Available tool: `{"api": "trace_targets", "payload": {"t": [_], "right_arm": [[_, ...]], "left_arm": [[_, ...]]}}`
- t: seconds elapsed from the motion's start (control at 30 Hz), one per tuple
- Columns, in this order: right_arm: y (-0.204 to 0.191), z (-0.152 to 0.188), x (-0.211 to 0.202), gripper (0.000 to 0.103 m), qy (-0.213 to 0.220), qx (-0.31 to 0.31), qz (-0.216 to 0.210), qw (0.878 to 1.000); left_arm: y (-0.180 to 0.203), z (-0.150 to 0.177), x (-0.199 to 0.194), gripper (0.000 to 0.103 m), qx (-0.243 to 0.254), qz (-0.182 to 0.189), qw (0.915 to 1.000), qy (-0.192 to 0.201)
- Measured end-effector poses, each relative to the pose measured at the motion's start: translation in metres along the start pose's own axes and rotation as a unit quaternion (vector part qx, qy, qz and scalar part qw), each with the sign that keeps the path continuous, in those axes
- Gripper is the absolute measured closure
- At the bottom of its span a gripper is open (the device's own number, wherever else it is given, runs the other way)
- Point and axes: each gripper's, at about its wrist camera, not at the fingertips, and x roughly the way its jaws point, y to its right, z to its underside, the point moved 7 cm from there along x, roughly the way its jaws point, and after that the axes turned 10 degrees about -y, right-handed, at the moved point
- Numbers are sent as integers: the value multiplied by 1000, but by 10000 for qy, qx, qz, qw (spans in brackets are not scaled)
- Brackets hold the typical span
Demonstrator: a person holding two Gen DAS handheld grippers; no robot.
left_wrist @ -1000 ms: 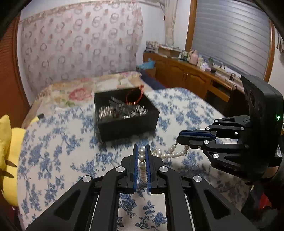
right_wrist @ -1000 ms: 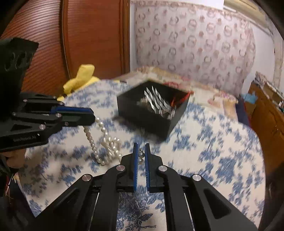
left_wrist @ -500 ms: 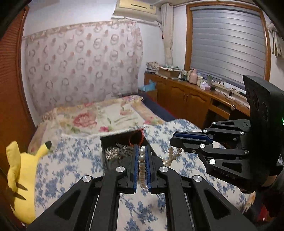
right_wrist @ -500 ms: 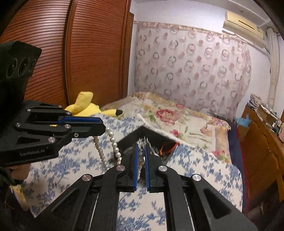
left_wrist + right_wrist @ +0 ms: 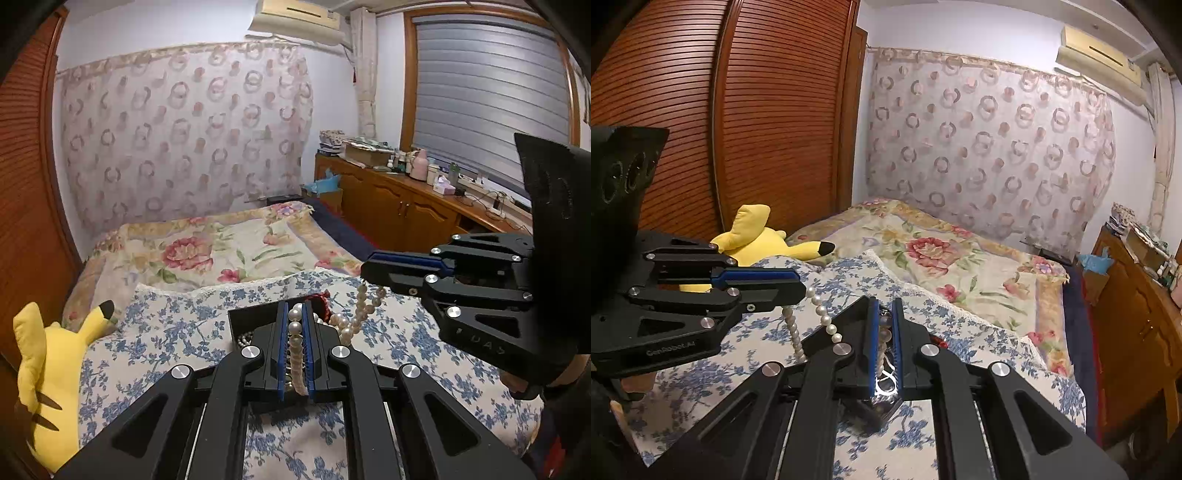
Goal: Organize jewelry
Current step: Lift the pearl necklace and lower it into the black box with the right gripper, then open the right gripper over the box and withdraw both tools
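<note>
Since a second ago you have lifted both grippers and tipped the cameras up: the black box has dropped from mid-frame to a sliver behind your left fingers, and the necklace now hangs clear of the bedspread.

Your left gripper is clenched on the pearl necklace, the strand running between its blue pads. Your right gripper is also closed on it, near what looks like the clasp. From the left camera the right gripper sits at three o'clock, with the slack looped between the two at about one o'clock of your fingers.

You seem to be mid-carry, bringing the strand over the box. Next, I judge, you need to lower both ends together so the loop settles inside, then release.

The box interior is almost wholly hidden by your fingers, so which compartment is free cannot be told. The clasp itself is blurred, and the red item behind your left fingertips cannot be made out.
</note>
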Motion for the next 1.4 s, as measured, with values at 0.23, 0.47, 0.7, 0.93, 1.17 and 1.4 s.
{"api": "trace_targets", "payload": {"t": [0.23, 0.47, 0.7, 0.93, 1.17, 1.4], "right_arm": [[7, 5, 34, 95, -226, -41, 22, 9997], [10, 26, 70, 95, -586, 71, -194, 9981], [2, 36, 78, 94, -760, 159, -411, 9961], [11, 42, 71, 67, -734, 367, -377, 9959], [15, 55, 54, 67, -650, 549, -334, 9958], [14, 70, 31, 53, -488, 837, -192, 9951]], "left_arm": [[-14, 1, 36, 96, -73, -65, 9997, -206], [-19, 21, 64, 96, -121, -22, 9987, -500], [-18, 29, 72, 96, -103, -6, 9982, -585], [-23, 21, 69, 96, -166, -91, 9985, -518], [-24, 20, 57, 62, -205, -319, 9987, -340], [-21, 29, 32, 9, -349, -689, 9970, -50]]}}
